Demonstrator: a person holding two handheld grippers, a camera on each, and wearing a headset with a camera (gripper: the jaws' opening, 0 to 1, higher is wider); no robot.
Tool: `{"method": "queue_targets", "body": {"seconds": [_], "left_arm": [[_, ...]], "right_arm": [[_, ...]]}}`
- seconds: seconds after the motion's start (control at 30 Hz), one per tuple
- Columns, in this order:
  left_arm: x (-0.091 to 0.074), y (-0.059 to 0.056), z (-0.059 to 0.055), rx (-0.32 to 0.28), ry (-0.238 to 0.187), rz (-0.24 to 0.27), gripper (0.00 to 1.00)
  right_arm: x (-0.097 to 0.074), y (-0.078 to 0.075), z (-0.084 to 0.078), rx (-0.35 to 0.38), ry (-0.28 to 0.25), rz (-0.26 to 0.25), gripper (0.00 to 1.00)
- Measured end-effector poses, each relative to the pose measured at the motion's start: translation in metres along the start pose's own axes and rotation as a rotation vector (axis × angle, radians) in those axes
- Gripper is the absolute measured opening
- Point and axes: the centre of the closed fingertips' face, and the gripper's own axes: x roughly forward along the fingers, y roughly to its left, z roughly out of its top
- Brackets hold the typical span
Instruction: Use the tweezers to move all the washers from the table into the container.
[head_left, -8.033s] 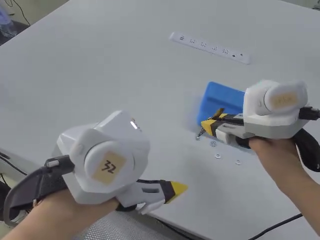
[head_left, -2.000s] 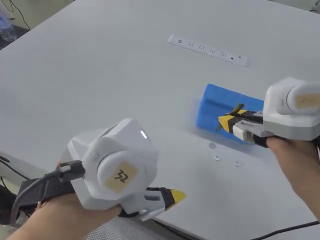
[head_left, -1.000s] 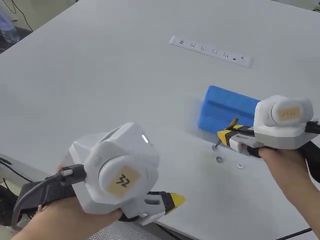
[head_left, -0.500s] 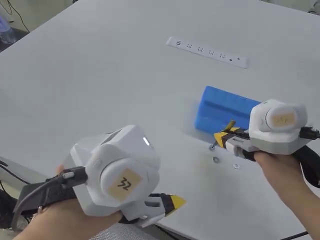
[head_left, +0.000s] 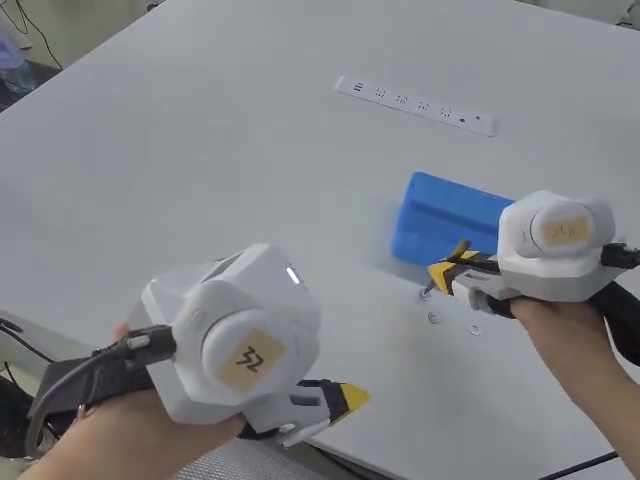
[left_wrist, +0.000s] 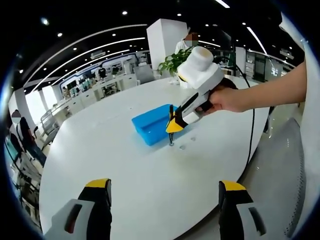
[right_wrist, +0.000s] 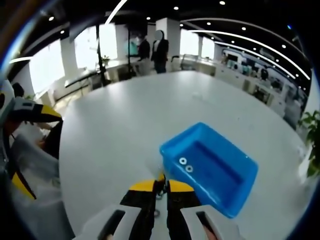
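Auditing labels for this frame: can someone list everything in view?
table: one, light grey, under everything
container: one, blue, on the table beyond the right gripper
washers in container: two, silver, on its floor
washers on table: two clear, silver, just in front of the container; maybe a third at the tweezers' tips, cannot tell
tweezers: one, dark, tips down at the table
power strip: one, white, far side of the table
right gripper: white, yellow-tipped jaws shut on the tweezers
left gripper: white, yellow-tipped jaws open, empty
hands: two, one holding each gripper

White yellow-tipped left tool (head_left: 350, 398), right tool (head_left: 440, 271)
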Motion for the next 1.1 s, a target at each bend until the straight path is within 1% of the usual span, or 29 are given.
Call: {"method": "queue_targets", "body": {"seconds": [0.27, 0.43, 0.53, 0.7, 0.83, 1.0, 1.1], "left_arm": [[0.001, -0.005, -0.001, 0.009, 0.005, -0.009, 0.91], [0.001, -0.002, -0.001, -0.001, 0.002, -0.002, 0.91], [0.001, -0.001, -0.002, -0.006, 0.006, 0.001, 0.91], [0.001, 0.001, -0.002, -0.009, 0.006, 0.005, 0.91], [0.001, 0.002, -0.003, -0.005, 0.011, 0.007, 0.9], [0.001, 0.002, -0.003, -0.005, 0.014, 0.006, 0.9], [0.002, 0.003, -0.005, 0.0, 0.024, 0.01, 0.9]], "right_arm": [[-0.016, 0.001, 0.02, 0.005, -0.041, 0.014, 0.03], [-0.027, 0.001, 0.031, 0.008, -0.073, 0.007, 0.03], [-0.032, -0.004, 0.039, 0.025, -0.105, -0.011, 0.04], [-0.034, -0.012, 0.044, 0.041, -0.121, -0.025, 0.04], [-0.033, -0.02, 0.047, 0.068, -0.137, -0.031, 0.03], [-0.031, -0.027, 0.049, 0.073, -0.145, -0.044, 0.03], [-0.029, -0.031, 0.052, 0.078, -0.152, -0.047, 0.03]]}}
